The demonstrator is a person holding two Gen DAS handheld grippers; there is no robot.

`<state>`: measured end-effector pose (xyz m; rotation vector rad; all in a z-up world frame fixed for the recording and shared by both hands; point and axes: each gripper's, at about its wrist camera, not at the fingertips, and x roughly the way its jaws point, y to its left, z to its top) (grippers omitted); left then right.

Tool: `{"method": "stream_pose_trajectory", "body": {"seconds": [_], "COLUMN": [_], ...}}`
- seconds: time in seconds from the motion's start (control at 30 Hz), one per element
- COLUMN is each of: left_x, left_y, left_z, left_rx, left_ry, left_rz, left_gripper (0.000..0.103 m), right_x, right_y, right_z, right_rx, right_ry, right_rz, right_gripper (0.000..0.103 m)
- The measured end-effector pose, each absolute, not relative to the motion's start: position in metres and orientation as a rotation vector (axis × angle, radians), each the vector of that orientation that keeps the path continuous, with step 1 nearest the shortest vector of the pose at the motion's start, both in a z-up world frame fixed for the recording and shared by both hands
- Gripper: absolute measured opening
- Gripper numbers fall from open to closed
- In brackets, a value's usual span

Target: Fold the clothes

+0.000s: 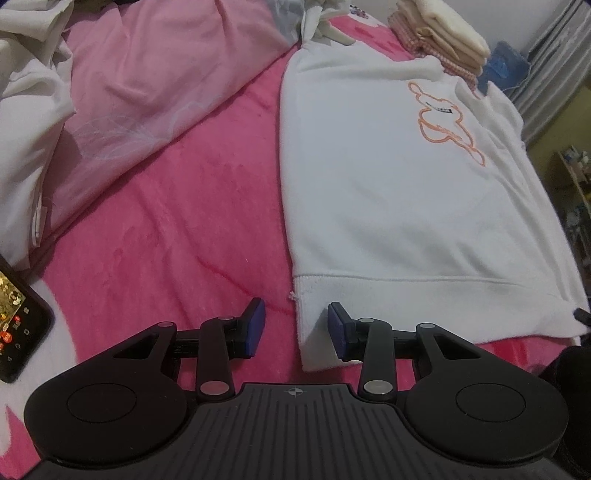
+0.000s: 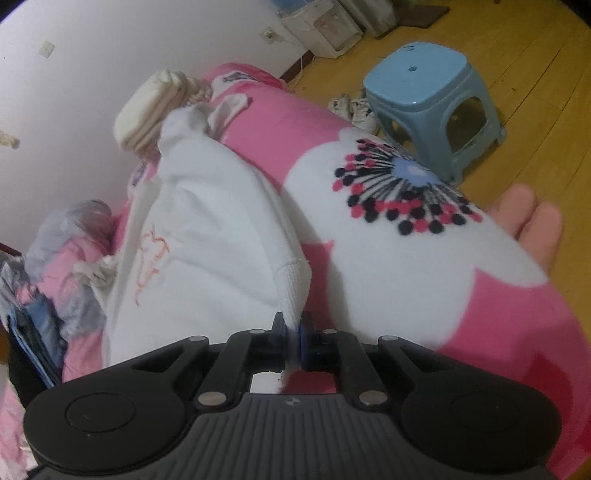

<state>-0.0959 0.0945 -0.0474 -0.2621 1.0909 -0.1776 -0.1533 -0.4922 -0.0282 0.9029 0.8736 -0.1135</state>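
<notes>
A white sweatshirt [image 1: 388, 177] with an orange outline print lies flat on the pink blanket [image 1: 192, 206], hem toward me. My left gripper [image 1: 295, 328] is open, its blue pads either side of the hem's left corner, just above the blanket. In the right wrist view the same sweatshirt [image 2: 207, 236] is lifted at one edge; my right gripper [image 2: 293, 332] is shut on its ribbed hem corner.
A folded stack of cream and checked clothes [image 1: 439, 33] sits at the far end. A pale pink sheet [image 1: 147, 81] and white cloth [image 1: 26, 122] lie left. A phone [image 1: 18, 310] lies near left. A blue stool [image 2: 432, 107] stands on the wooden floor.
</notes>
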Motion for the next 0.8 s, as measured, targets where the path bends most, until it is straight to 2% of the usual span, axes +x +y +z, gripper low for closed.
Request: {"method": "stream_pose_trajectory", "body": {"seconds": [0.3, 0.37, 0.5, 0.6, 0.63, 0.67, 0.8], "left_x": [-0.104, -0.104, -0.103, -0.104, -0.104, -0.105, -0.109], "left_y": [0.091, 0.090, 0.082, 0.070, 0.067, 0.065, 0.074], "left_z": [-0.053, -0.054, -0.055, -0.056, -0.057, -0.057, -0.039], "left_rx": [-0.230, -0.227, -0.202, -0.161, -0.146, -0.137, -0.175], "left_ry": [1.099, 1.103, 1.087, 1.060, 1.050, 1.041, 1.005], "left_rz": [-0.243, -0.253, -0.263, -0.269, -0.266, -0.263, -0.266], "left_gripper": [0.037, 0.037, 0.034, 0.020, 0.008, 0.007, 0.005], "right_x": [-0.153, -0.153, -0.148, -0.144, -0.143, -0.142, -0.141], "right_y": [-0.496, -0.495, -0.485, -0.477, -0.476, -0.475, -0.472], "right_z": [-0.039, -0.040, -0.042, -0.041, -0.040, -0.038, -0.023], "right_rx": [0.956, 0.958, 0.918, 0.860, 0.844, 0.828, 0.786], "right_ry": [0.920, 0.921, 0.935, 0.945, 0.948, 0.951, 0.951], "right_rz": [-0.115, -0.105, -0.079, -0.071, -0.071, -0.070, -0.044], "right_gripper": [0.017, 0.022, 0.022, 0.019, 0.016, 0.011, 0.008]}}
